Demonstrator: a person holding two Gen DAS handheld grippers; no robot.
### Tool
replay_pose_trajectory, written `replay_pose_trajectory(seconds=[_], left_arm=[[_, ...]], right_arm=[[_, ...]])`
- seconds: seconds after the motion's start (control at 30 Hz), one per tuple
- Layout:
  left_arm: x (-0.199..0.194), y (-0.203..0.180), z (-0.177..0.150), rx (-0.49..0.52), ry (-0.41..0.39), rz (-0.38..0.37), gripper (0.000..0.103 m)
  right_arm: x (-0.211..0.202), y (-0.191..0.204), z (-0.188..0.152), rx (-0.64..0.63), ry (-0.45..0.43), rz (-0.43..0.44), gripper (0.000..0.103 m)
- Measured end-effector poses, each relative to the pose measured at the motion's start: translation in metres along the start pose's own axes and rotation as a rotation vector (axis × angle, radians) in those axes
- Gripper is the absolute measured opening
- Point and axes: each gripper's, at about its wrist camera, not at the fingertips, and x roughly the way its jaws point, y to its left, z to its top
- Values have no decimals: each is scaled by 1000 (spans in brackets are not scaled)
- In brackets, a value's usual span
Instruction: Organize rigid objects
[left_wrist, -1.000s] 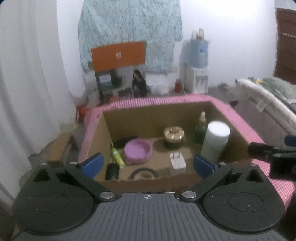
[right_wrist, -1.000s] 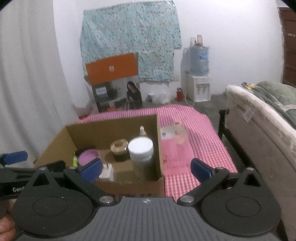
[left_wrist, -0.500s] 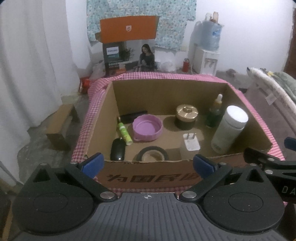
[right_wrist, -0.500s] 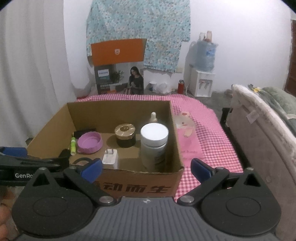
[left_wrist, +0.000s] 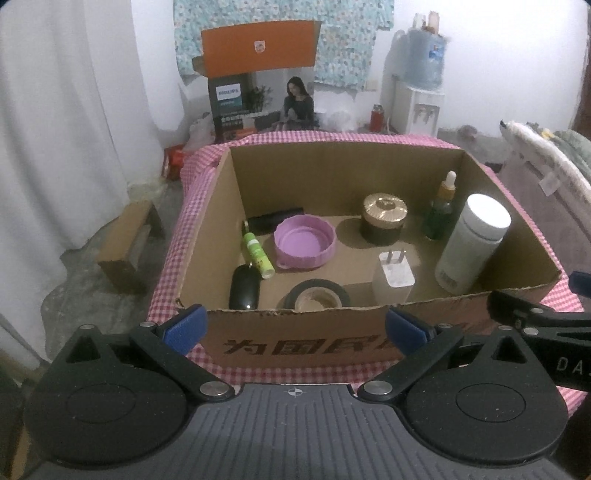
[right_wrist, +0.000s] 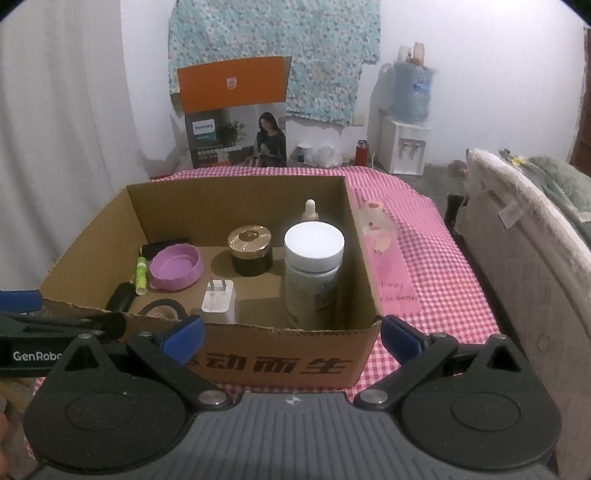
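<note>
An open cardboard box (left_wrist: 306, 345) (right_wrist: 280, 365) sits on a pink checked cloth (right_wrist: 436, 273). Inside are a purple lid (left_wrist: 304, 242), a gold-lidded dark jar (left_wrist: 384, 218), a green dropper bottle (left_wrist: 441, 208), a tall white-capped bottle (left_wrist: 471, 245) (right_wrist: 314, 273), a white charger plug (left_wrist: 393, 277), a tape roll (left_wrist: 318, 295), a black mouse-like object (left_wrist: 243, 288), a green tube (left_wrist: 256, 251) and a black tube (left_wrist: 275, 220). My left gripper (left_wrist: 293, 326) and right gripper (right_wrist: 290, 336) are open and empty, in front of the box's near wall.
A pink card with a pig picture (right_wrist: 384, 254) lies on the cloth right of the box. An orange Philips carton (left_wrist: 258, 81) and a water dispenser (right_wrist: 406, 122) stand at the back wall. A bed (right_wrist: 524, 229) is on the right, a curtain (left_wrist: 74, 110) on the left.
Both grippers have risen and pulled back from the box, so the views now look down into it from in front. The objects in the box have not moved.
</note>
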Motion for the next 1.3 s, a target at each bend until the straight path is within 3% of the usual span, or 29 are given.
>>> replay_pose_trajectory(seconds=[1.3], left_arm=[[4,1,-2,12,22,25,103]], right_arm=[[11,-2,-5,18,36,15,103]])
